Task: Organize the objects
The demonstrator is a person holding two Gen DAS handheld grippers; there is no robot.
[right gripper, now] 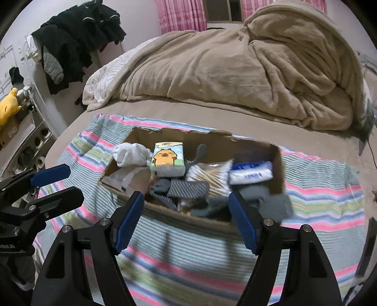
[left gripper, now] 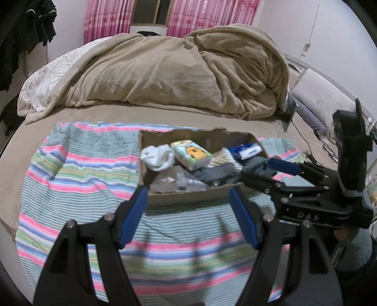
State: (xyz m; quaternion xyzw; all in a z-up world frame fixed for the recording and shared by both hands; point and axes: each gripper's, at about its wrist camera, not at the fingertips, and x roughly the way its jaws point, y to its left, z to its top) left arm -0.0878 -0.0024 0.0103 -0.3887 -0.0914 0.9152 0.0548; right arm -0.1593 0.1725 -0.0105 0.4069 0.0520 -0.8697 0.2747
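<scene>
A wide bed point(left gripper: 99, 113) in a taupe sheet is being covered at its far side by a rumpled beige fleece blanket point(left gripper: 179, 70). A dark window point(left gripper: 152, 11) is being framed by pink patterned curtains point(left gripper: 106, 21) on the pale wall. Black clothes point(right gripper: 77, 40) are being hung at the left.

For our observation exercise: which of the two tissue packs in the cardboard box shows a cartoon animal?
The tissue pack beside the white sock; the other tissue pack is blue and white, without a picture.
</scene>
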